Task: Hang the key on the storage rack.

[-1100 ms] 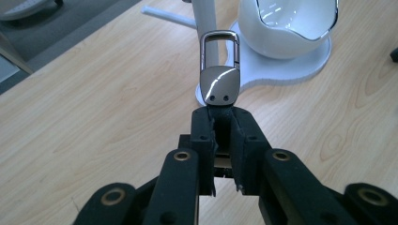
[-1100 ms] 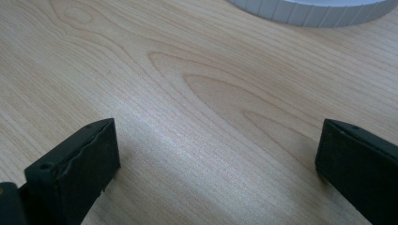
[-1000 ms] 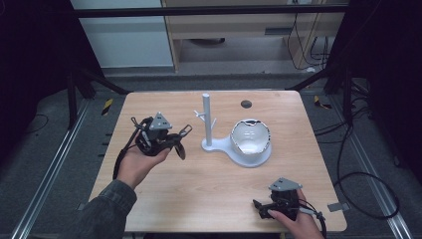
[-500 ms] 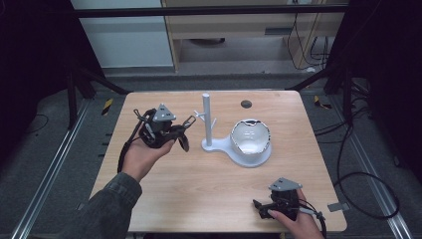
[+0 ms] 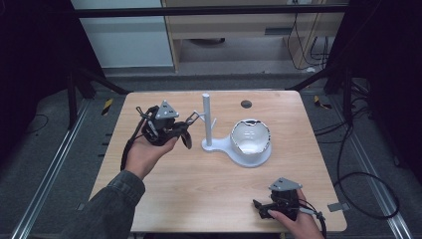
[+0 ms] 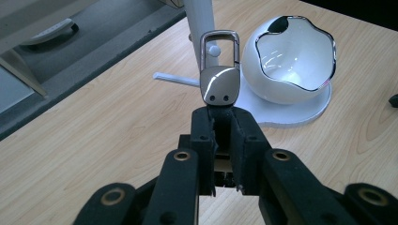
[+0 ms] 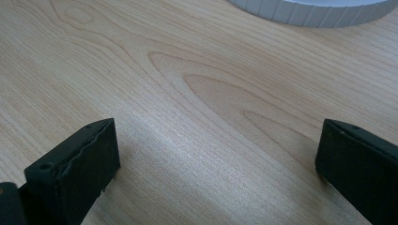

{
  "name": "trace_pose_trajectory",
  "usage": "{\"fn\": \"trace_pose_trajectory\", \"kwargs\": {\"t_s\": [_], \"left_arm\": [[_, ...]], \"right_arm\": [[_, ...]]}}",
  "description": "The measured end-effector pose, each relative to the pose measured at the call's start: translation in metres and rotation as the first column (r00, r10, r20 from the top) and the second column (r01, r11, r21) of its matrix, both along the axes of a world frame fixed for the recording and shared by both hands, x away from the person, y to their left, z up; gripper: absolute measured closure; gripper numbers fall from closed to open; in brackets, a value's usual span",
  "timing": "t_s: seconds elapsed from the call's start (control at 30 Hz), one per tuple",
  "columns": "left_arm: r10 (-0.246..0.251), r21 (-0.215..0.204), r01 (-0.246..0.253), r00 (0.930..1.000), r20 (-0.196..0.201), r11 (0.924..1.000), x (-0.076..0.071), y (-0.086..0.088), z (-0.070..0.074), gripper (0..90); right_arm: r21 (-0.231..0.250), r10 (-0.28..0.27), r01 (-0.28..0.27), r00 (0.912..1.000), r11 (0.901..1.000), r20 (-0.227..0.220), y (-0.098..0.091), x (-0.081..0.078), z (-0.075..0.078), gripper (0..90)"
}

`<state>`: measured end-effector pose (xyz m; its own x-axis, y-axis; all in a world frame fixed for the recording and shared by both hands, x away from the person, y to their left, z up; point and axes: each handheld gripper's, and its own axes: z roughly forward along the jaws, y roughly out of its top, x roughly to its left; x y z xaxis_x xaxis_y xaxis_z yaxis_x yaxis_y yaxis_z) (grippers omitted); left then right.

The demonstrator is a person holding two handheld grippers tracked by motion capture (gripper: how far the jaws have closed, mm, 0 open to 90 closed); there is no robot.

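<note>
Two grippers are seen: the left gripper [image 6: 224, 140] is clamped on a metal key clip [image 6: 219, 70] held near the white stand [image 5: 207, 122], while the right gripper [image 5: 266, 206] is rested wide open on the table [image 5: 199, 194]. If the loop is misaligned with the peg [image 6: 214, 49], the clip could be knocked or slipped.

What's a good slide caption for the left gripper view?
Left gripper holds a metal key-ring clip up toward the white stand's post, beside the white bowl.

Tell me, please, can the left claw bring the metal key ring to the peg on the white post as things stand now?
Probably yes. The left claw holds the key ring directly before the peg on the white post, and nothing stands between them.
</note>
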<state>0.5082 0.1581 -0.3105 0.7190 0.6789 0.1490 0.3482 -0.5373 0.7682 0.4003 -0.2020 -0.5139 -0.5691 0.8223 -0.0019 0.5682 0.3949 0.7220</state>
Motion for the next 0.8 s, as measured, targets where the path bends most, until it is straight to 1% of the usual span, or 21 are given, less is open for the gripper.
{"fn": "trace_pose_trajectory", "kwargs": {"t_s": [0.1, 0.27, 0.37, 0.4, 0.43, 0.47, 0.5, 0.57, 0.63, 0.67, 0.77, 0.8], "left_arm": [[0.002, 0.0, -0.002, 1.0, 0.0, 1.0, 0.003, -0.003, -0.001, 80.0], [0.011, 0.019, -0.01, 0.9999, -0.006, 0.9998, 0.008, -0.005, -0.005, 80.1], [0.017, 0.008, -0.017, 0.9998, -0.014, 0.9998, 0.011, -0.006, -0.007, 80.1], [0.012, 0.013, -0.012, 0.9998, -0.017, 0.9998, 0.012, -0.006, -0.008, 80.1], [0.015, 0.009, -0.015, 0.9997, -0.018, 0.9999, 0.012, -0.007, -0.009, 80.1], [0.012, 0.017, -0.011, 0.9997, -0.019, 0.9998, 0.013, -0.007, -0.009, 80.0], [0.014, 0.013, -0.014, 0.9997, -0.019, 0.9998, 0.013, -0.008, -0.009, 80.0], [0.011, 0.02, -0.011, 0.9997, -0.022, 0.9997, 0.014, -0.009, -0.01, 80.1], [0.014, 0.016, -0.014, 0.9996, -0.024, 0.9998, 0.015, -0.011, -0.012, 80.0], [0.013, 0.023, -0.013, 0.9995, -0.028, 0.9997, 0.016, -0.011, -0.012, 80.0], [0.014, 0.024, -0.013, 0.9995, -0.029, 0.9996, 0.017, -0.013, -0.014, 80.1], [0.015, 0.018, -0.015, 0.9994, -0.029, 0.9997, 0.018, -0.014, -0.015, 80.1]], "right_arm": [[-0.001, 0.001, -0.001, 1.0, 1.0, 0.001, 0.0, 0.0, 0.0, 0.3], [-0.001, 0.001, -0.001, 1.0, 1.0, 0.001, 0.0, 0.0, 0.0, 0.3], [-0.001, 0.001, -0.001, 1.0, 1.0, 0.001, 0.0, 0.0, 0.0, 0.4], [-0.001, 0.001, -0.001, 1.0, 1.0, 0.001, 0.0, 0.0, 0.0, 0.4], [0.0, 0.0, 0.0, 1.0, 1.0, 0.0, 0.0, 0.0, 0.0, 0.4], [-0.001, 0.0, 0.0, 1.0, 1.0, 0.0, 0.0, 0.0, 0.0, 0.4], [0.0, 0.0, 0.0, 1.0, 1.0, 0.0, 0.0, 0.0, 0.0, 0.4], [0.0, 0.0, 0.0, 1.0, 1.0, 0.0, 0.0, 0.0, 0.0, 0.4], [0.0, 0.0, 0.0, 1.0, 1.0, 0.0, 0.0, 0.0, 0.0, 0.4], [-0.001, 0.001, -0.001, 1.0, 1.0, 0.003, 0.0, 0.0, 0.0, 0.4], [-0.001, 0.001, -0.001, 1.0, 1.0, 0.002, 0.0, 0.0, 0.0, 0.3], [-0.001, 0.001, -0.001, 1.0, 1.0, 0.002, 0.0, 0.0, 0.0, 0.4]]}}
